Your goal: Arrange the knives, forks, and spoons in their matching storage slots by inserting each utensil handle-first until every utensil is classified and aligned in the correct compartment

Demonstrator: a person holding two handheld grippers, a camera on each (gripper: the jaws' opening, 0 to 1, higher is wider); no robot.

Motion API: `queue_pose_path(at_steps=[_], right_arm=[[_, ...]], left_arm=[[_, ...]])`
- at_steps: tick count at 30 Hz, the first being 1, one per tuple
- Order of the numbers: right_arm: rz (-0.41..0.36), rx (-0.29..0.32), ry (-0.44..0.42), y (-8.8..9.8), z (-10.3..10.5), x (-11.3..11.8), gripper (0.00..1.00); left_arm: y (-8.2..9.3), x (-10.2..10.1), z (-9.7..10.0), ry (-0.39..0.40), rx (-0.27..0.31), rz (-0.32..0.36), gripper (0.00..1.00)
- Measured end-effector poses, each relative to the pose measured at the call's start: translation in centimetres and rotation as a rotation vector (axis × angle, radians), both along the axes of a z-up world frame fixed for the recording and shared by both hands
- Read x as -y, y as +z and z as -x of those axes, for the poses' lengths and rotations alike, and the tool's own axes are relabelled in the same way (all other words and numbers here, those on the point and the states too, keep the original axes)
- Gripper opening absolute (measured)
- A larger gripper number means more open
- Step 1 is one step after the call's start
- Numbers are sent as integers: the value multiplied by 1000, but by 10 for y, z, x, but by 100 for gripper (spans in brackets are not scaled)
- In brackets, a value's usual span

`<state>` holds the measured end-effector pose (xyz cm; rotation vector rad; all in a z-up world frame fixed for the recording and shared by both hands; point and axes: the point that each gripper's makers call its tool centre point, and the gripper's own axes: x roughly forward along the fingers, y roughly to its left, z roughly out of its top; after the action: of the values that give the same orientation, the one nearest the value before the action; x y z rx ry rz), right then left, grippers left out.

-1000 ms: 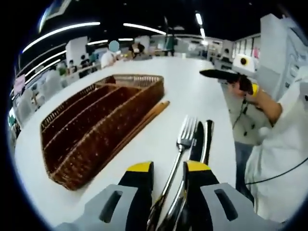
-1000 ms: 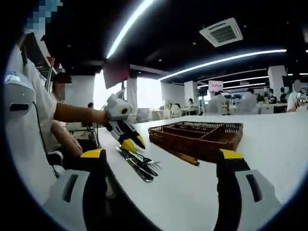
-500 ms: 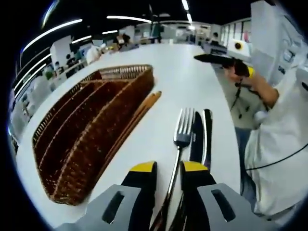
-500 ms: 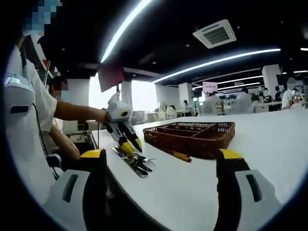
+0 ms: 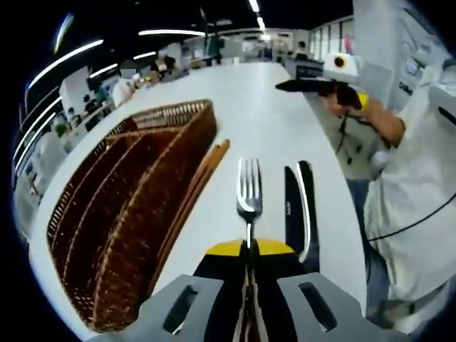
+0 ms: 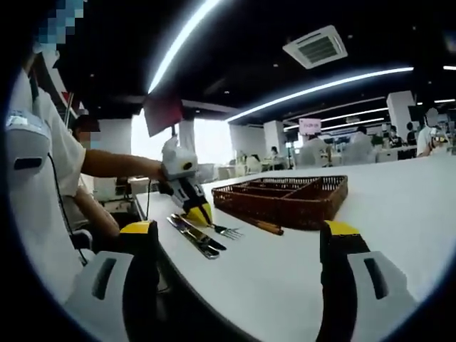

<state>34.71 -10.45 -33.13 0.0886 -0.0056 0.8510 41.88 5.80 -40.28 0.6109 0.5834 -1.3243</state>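
Note:
My left gripper [image 5: 249, 248] is shut on the handle of a silver fork [image 5: 249, 192], whose tines point away over the white table [image 5: 271, 121]. Black-handled knives [image 5: 296, 210] lie just right of the fork. The brown wicker cutlery basket [image 5: 121, 214] with long slots sits to the left. In the right gripper view, the left gripper [image 6: 191, 206] holds the fork [image 6: 226, 230] beside the knives [image 6: 196, 236], with the basket [image 6: 285, 196] behind. My right gripper [image 6: 239, 235] stands wide open, holding nothing, back from the table edge.
Wooden chopsticks [image 5: 203, 182] lie along the basket's near side, also seen as chopsticks [image 6: 260, 224] in the right gripper view. A person in a white shirt [image 5: 420, 206] stands at the table's right edge, holding the right gripper [image 5: 306, 85]. Bare table stretches beyond the basket.
My left gripper's jaws have shut on the fork's handle. The fork now stands apart from the knives, to their left. The right gripper has stayed open and nearly still.

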Motion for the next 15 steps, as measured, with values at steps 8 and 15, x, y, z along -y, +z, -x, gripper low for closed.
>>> queue_pose_path(at_steps=[8, 15], right_arm=[[-1, -4, 12, 0, 0, -6, 97], [-5, -13, 19, -2, 1, -9, 97]], left_arm=[[1, 7, -2, -12, 8, 15, 5], [1, 6, -2, 88, -92, 86, 21]])
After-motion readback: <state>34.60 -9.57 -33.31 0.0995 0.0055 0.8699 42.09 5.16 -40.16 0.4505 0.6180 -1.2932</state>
